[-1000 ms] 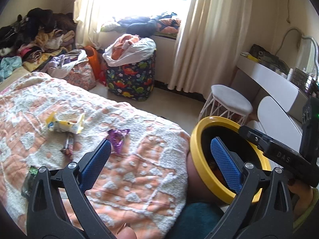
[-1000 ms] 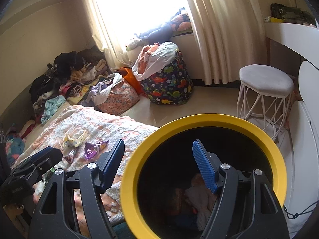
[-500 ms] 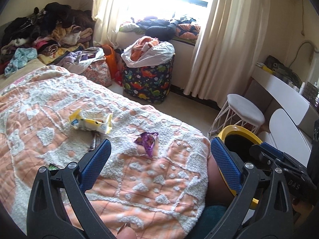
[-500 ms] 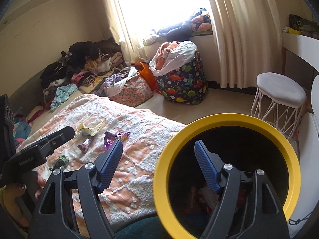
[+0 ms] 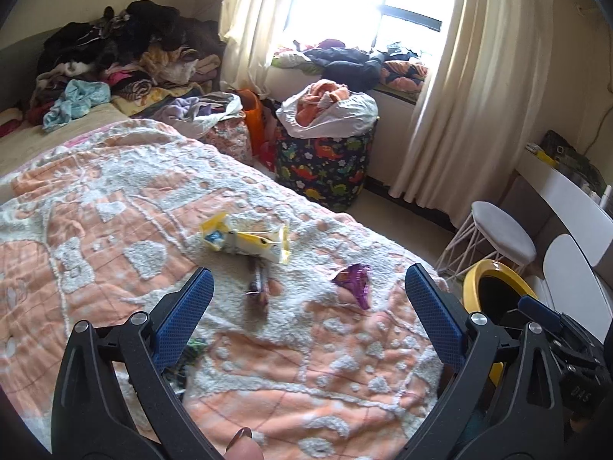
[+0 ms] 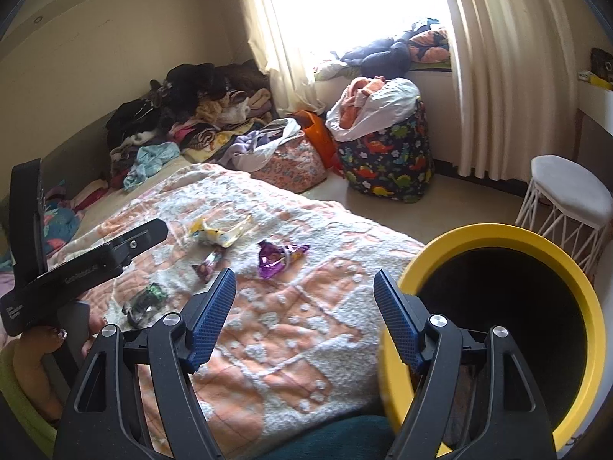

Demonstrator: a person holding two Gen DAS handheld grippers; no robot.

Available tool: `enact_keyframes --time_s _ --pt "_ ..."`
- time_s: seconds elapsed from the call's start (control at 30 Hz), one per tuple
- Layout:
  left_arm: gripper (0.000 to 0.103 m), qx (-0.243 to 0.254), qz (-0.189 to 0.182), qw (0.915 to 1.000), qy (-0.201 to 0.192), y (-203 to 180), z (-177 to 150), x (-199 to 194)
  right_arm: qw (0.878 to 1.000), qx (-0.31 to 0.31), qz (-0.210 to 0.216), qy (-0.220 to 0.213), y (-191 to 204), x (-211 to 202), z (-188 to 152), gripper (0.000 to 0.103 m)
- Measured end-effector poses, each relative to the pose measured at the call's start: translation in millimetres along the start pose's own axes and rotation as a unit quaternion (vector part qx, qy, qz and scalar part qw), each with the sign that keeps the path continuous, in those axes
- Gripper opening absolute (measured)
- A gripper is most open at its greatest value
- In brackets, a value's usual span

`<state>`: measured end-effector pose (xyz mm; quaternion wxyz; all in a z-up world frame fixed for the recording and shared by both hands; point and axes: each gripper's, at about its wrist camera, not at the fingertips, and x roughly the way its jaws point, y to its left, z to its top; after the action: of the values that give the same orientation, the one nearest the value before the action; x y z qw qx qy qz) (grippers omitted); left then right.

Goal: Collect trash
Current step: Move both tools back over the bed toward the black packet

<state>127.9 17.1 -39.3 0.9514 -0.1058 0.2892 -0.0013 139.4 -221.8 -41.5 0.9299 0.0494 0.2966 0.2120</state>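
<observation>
Four pieces of trash are seen lying loose on the bed's orange-and-white blanket (image 5: 115, 207), and none is held. The yellow-and-white snack wrapper (image 5: 245, 239) lies farthest from the foot edge; the small candy wrapper (image 5: 258, 281) is just in front of it; the purple wrapper (image 5: 354, 281) lies toward the bed's right edge; the green-and-black wrapper (image 6: 145, 303) is nearest the foot edge on the left, partly hidden behind a finger in the left wrist view.

The left tool (image 5: 306, 314) is spread wide and empty, held low over the foot of the bed and aimed up its length, so that the candy wrapper falls between the lines of its fingers. The right tool (image 6: 304, 312) is likewise wide and empty, held beside the yellow-rimmed trash bin (image 6: 536, 237), which stands off the bed's right foot corner with its mouth open.

The step in hand is judged to be the approach to the next wrapper with the left tool. For a clean pick, the tool would best be lowered until both fingertips press slightly into the blanket on either side of the wrapper, since thin foil lies flat and can slip under a shallow pinch. The long axis of the wrapper should be crossed, not followed. The fluffy pile of the blanket may be caught along with it, so the closing is best done gently and the lift checked before the bin is sought.
</observation>
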Motion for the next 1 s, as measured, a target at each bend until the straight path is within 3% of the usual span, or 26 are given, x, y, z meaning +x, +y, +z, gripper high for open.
enact_keyframes --time_s 0.5,0.73,1.0 --pt "0.092 -0.027 0.046 0.9986 0.002 60 -5 -10 0.998 -0.043 0.038 0.032 57 35 5 0.072" --pt "0.092 -0.049 0.059 0.9968 0.025 90 -17 -8 0.996 -0.056 0.047 0.046 75 56 11 0.072" --pt "0.075 -0.063 0.052 0.9948 0.061 111 -37 -3 0.994 -0.057 0.061 0.075 92 91 15 0.072"
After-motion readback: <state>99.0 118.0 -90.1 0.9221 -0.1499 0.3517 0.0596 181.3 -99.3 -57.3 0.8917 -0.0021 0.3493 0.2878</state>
